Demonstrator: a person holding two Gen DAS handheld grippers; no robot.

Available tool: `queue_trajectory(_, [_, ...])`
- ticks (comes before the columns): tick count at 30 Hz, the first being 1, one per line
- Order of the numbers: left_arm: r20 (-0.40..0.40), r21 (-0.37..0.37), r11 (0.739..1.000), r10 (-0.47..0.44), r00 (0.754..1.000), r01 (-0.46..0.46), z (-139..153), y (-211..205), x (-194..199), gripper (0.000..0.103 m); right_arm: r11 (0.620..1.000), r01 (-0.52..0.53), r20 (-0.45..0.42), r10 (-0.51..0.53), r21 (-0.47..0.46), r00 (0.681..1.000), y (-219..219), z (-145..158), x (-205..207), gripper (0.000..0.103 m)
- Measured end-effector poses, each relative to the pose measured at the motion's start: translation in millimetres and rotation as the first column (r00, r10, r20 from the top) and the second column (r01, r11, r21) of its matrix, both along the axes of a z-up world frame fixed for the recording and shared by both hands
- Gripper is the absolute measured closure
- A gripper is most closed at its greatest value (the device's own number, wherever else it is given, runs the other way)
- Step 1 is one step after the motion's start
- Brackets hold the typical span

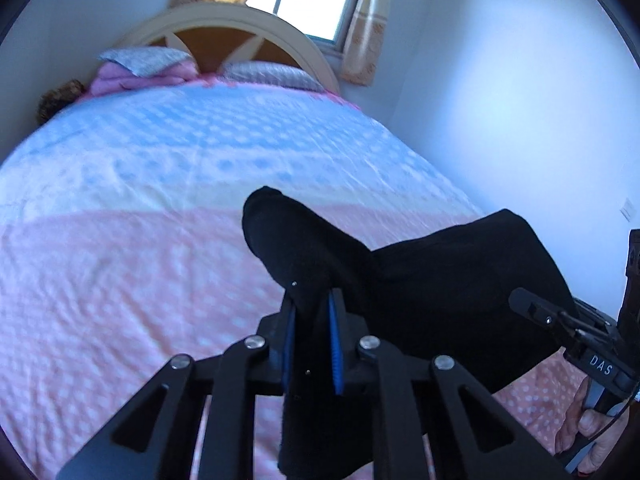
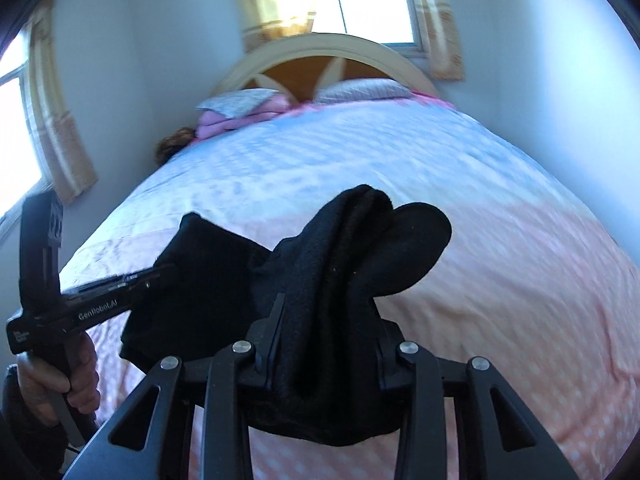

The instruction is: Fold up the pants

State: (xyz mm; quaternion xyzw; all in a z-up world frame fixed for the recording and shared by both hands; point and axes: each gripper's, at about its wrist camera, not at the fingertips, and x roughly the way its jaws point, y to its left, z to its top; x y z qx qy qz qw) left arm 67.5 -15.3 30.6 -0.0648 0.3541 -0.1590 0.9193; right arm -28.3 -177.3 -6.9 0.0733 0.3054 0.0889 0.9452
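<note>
Both the left tool (image 1: pixel 312 320) and the right tool (image 2: pixel 328 320) pinch the black pants (image 1: pixel 440 280), bunched between them above the bed (image 1: pixel 120 280).

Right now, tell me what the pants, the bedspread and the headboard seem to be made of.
Pants: soft black fleece or knit, matte, likely; the surface looks fuzzy and it drapes thickly.
Bedspread: thin woven fabric, probably cotton; fine creases, printed dots.
Headboard: probably painted wood; smooth cream arch over orange-brown panels.

free: bedspread (image 1: pixel 140 208) ahead | blocked: pillows (image 1: pixel 272 74), headboard (image 1: pixel 224 20) — far end
</note>
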Motion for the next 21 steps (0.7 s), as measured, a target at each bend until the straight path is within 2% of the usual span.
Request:
queue_trajectory(3, [0.034,0.029,0.995,0.096,0.995,-0.097,11.8,49.3,4.8,0.088,0.995,-0.085,0.029,0.084,0.045,0.996,41.3,9.7,27.5,0.067])
queue_trajectory(6, [0.056,0.066,0.975,0.210,0.976,-0.213,19.7,105.8,10.6,0.088,0.978,-0.192,0.059,0.188,0.076,0.980,99.7,18.2,62.2,0.067])
queue_trajectory(9, [0.087,0.119,0.937,0.320,0.943,-0.329,23.2,162.4,16.8,0.088,0.950,-0.297,0.084,0.289,0.097,0.954,166.0,19.3,99.1,0.067])
queue_trajectory(11, [0.091,0.139,0.911,0.380,0.921,-0.389,17.9,194.5,24.7,0.088,0.925,-0.351,0.081,0.343,0.145,0.936,209.3,8.4,129.3,0.067])
queue_trajectory(14, [0.072,0.199,0.866,0.454,0.888,-0.459,-5.3,239.2,43.0,0.088,0.892,-0.393,0.051,0.392,0.224,0.918,251.8,-17.2,167.6,0.067])
queue_trajectory(16, [0.039,0.235,0.844,0.486,0.873,-0.481,-27.3,258.5,55.1,0.088,0.879,-0.406,-0.002,0.420,0.250,0.908,283.7,-44.6,195.2,0.067])
queue_trajectory(18, [-0.038,0.247,0.830,0.523,0.852,-0.499,-55.0,280.6,67.5,0.088,0.881,-0.415,-0.068,0.439,0.228,0.896,307.9,-71.5,216.7,0.067])
queue_trajectory(19, [-0.088,0.246,0.826,0.539,0.838,-0.506,-72.5,292.7,72.1,0.087,0.894,-0.404,-0.105,0.428,0.195,0.898,317.7,-85.7,225.9,0.067])
queue_trajectory(20, [-0.120,0.245,0.826,0.546,0.829,-0.508,-85.1,301.2,74.2,0.084,0.906,-0.389,-0.129,0.411,0.165,0.903,321.6,-95.2,231.7,0.063])
queue_trajectory(21, [-0.149,0.242,0.826,0.550,0.822,-0.509,-98.1,308.6,74.9,0.074,0.909,-0.385,-0.138,0.406,0.159,0.903,322.6,-103.9,237.6,0.060])
